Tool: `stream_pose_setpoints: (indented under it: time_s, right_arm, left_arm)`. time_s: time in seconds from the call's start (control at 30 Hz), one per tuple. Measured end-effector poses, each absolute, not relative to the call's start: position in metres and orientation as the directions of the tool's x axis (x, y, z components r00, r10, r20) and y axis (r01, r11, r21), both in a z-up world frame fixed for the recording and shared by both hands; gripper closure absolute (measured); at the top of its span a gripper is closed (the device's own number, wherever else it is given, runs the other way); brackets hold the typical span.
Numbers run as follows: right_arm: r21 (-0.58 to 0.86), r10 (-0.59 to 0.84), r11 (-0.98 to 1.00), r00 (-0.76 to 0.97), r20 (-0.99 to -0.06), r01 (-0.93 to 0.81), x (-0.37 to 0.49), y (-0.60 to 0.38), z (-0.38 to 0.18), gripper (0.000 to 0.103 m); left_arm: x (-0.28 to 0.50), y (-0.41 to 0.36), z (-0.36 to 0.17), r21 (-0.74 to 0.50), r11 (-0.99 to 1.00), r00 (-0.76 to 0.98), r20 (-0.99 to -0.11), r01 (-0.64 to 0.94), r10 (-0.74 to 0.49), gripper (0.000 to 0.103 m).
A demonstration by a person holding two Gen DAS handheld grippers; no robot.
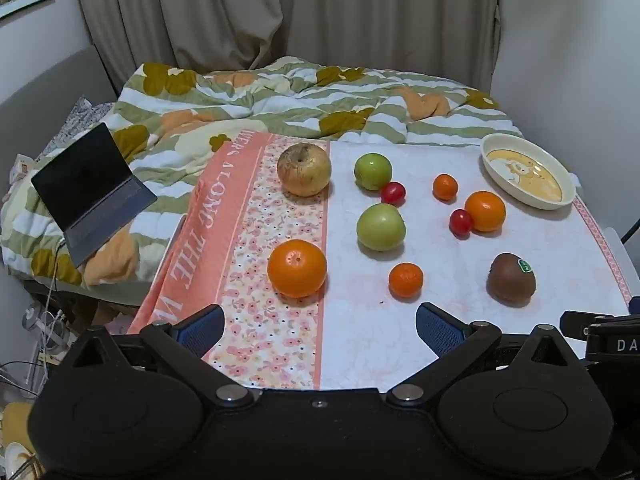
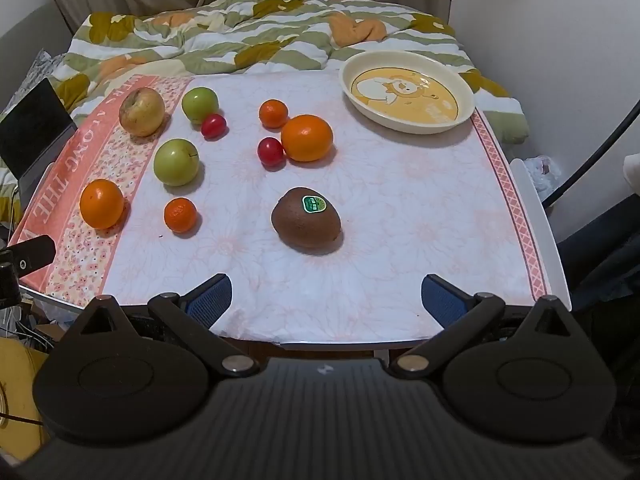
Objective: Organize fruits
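Note:
Fruit lies scattered on a table with a pink and white cloth (image 2: 400, 208). A cream plate (image 2: 406, 94) with a yellow cartoon stands empty at the far right. A brown kiwi (image 2: 306, 220) with a green sticker lies nearest my right gripper (image 2: 326, 300), which is open and holds nothing. My left gripper (image 1: 320, 330) is open too, just short of a large orange (image 1: 297, 268). Further out are a yellowish apple (image 1: 304, 169), two green apples (image 1: 381, 227), another orange (image 1: 485, 211), two small tangerines (image 1: 405, 279) and two red cherry tomatoes (image 1: 461, 222).
Behind the table is a bed with a green, white and orange flowered quilt (image 1: 280, 96). An open laptop (image 1: 92, 196) rests on the bed at the left. Curtains and walls close the back. Cables and clutter lie below the table's left edge.

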State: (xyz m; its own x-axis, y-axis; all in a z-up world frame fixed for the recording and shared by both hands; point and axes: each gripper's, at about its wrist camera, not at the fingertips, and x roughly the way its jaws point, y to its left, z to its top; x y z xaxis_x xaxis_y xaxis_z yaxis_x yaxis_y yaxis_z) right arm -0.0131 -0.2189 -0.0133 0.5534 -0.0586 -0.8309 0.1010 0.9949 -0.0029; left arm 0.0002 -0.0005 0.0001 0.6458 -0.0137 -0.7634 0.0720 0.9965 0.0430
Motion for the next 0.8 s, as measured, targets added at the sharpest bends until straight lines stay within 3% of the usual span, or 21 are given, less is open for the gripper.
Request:
stream_pose_setpoints:
  time_s: [0.8]
  right_arm:
    - [-0.003, -0.057, 0.995, 0.546, -0.836, 0.099, -0.0041, -0.2180, -0.0144, 0.000]
  left_arm:
    - [0.0071, 0.0033, -0.0042, 0.045, 0.998, 0.638, -0.770, 0.051, 0.002, 0.000]
